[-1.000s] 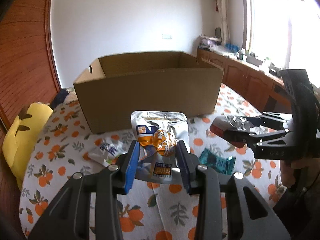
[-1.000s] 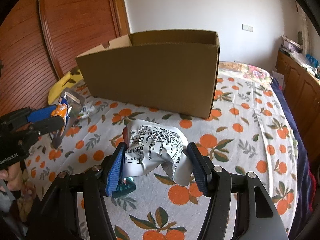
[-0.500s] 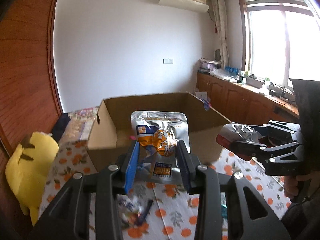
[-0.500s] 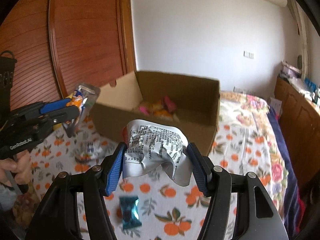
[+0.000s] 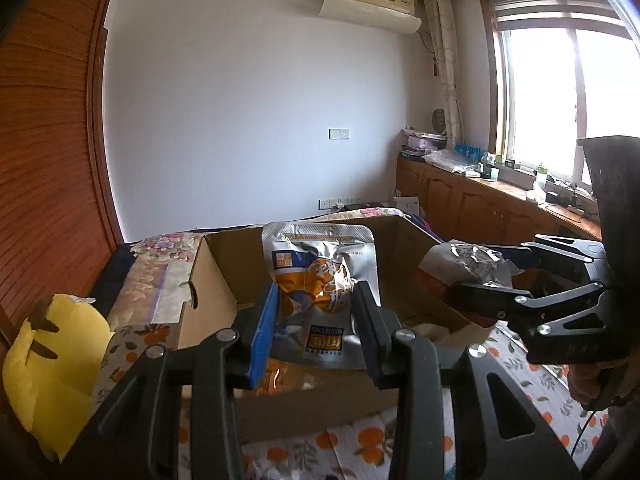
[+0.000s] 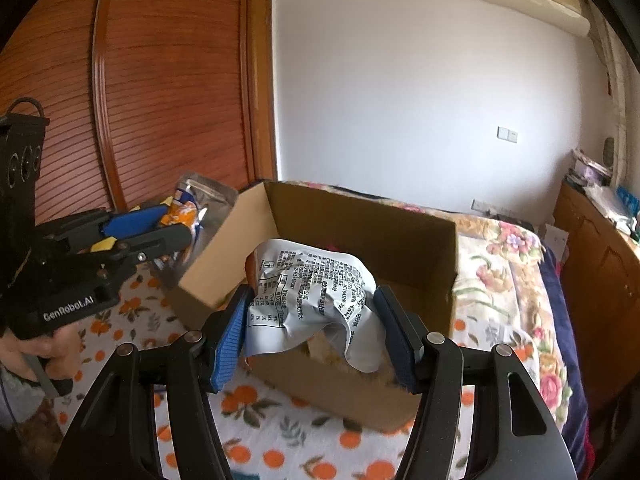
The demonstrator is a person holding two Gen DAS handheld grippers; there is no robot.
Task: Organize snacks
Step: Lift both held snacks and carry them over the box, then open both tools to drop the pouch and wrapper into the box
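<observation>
My left gripper (image 5: 318, 334) is shut on a silver and orange snack pouch (image 5: 320, 280) and holds it upright above the near wall of an open cardboard box (image 5: 208, 276). From the right wrist, the same pouch (image 6: 192, 204) hangs just outside the box's left corner (image 6: 224, 272). My right gripper (image 6: 316, 334) is shut on a crumpled silver packet (image 6: 316, 292) with black print, raised over the box's open top. In the left wrist view that packet (image 5: 464, 262) sits at the box's right side. Orange packets (image 5: 280, 378) lie inside the box.
The box stands on a bed with an orange-print cloth (image 6: 280, 432). A yellow plush toy (image 5: 52, 364) lies at the left. A wooden wardrobe (image 6: 160, 80) stands behind, and wooden cabinets (image 5: 480, 208) run under the window. A person's hand (image 6: 44, 352) holds the left gripper.
Both grippers have risen and moved forward with their packets, from low over the cloth in front of the box to over its open top. The box's inside has come into view.
</observation>
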